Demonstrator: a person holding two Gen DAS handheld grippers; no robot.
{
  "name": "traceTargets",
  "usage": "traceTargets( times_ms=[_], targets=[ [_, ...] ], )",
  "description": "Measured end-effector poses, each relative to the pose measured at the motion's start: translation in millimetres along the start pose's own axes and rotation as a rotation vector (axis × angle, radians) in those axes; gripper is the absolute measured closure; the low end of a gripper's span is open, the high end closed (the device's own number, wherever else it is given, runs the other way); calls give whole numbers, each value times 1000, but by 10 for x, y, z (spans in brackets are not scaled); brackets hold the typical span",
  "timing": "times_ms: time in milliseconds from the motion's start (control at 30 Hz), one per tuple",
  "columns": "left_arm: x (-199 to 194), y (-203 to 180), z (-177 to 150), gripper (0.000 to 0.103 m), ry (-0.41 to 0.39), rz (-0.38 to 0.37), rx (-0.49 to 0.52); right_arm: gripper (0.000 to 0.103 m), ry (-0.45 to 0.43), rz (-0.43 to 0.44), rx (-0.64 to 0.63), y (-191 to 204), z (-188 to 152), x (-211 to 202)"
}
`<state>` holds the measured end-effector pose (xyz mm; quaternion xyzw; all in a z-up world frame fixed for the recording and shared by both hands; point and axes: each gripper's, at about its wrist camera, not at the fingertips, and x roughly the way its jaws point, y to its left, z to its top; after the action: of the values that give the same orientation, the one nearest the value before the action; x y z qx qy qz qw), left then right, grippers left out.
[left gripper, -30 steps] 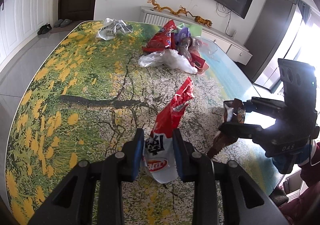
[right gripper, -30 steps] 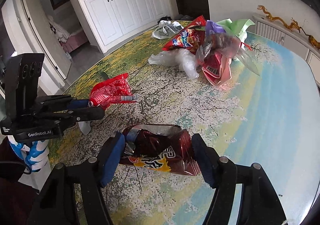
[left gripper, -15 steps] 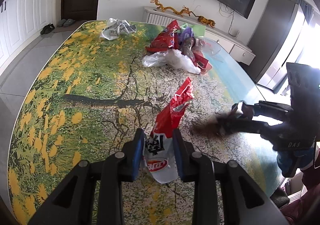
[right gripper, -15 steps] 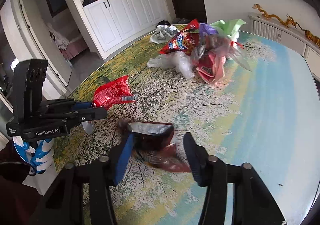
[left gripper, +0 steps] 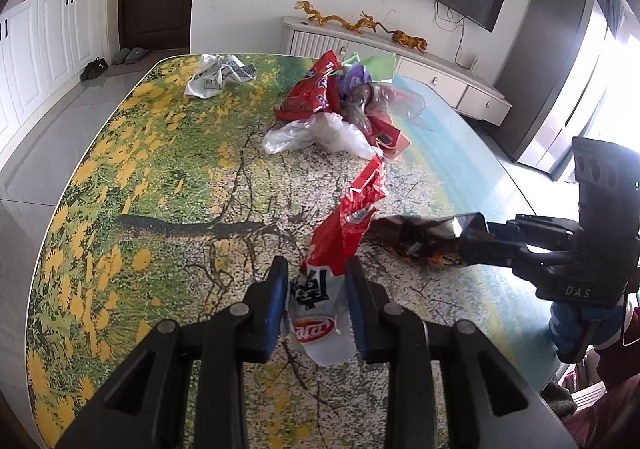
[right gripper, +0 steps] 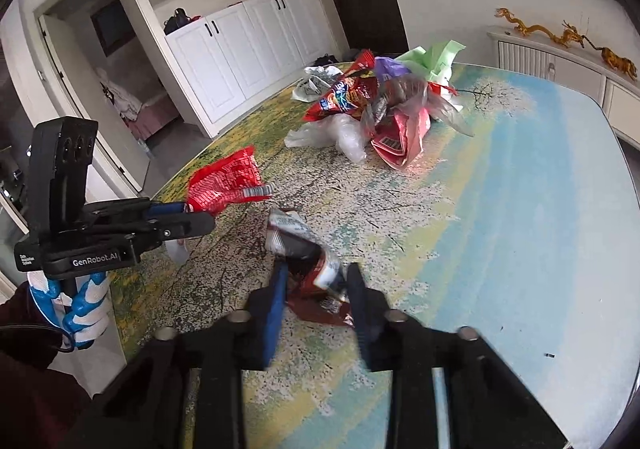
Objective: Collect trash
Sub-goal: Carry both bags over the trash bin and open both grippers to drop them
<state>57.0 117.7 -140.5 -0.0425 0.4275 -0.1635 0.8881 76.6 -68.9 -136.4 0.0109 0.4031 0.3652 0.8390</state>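
Note:
My left gripper (left gripper: 316,289) is shut on the white lower end of a red and white chip bag (left gripper: 352,217), which sticks up and away from the fingers. In the right wrist view the same gripper (right gripper: 192,217) holds that red bag (right gripper: 228,185) at the left. My right gripper (right gripper: 316,281) has its jaws closing on a dark brown snack bag (right gripper: 304,249), crumpled between the blue pads. From the left wrist view, the right gripper (left gripper: 472,237) comes in from the right with the brown bag (left gripper: 420,237) just above the table.
A heap of wrappers and clear plastic (left gripper: 344,109) lies toward the far side of the picture-print table (left gripper: 160,209). A crumpled white bag (left gripper: 216,77) sits at the far left corner. A gloved hand (right gripper: 84,305) holds the left gripper. The blue table area (right gripper: 520,229) lies to the right.
The right gripper's jaws have narrowed a lot and squeezed the brown bag, which now stands crumpled between them. The left gripper keeps its hold on the red bag.

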Motion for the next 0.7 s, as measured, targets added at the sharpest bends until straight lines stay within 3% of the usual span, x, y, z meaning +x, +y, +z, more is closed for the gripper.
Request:
traceTargets(
  times_ms=[367, 567, 700],
  targets=[
    [-36, -269, 199, 75, -21, -17, 63, 82, -98, 7, 119, -261, 11, -322],
    [79, -726, 447, 75, -30, -86, 166, 82, -216, -111, 214, -632, -156, -931],
    [266, -1203, 644, 75, -15, -158, 239, 82, -288, -239, 314, -1005, -425, -1435]
  ],
)
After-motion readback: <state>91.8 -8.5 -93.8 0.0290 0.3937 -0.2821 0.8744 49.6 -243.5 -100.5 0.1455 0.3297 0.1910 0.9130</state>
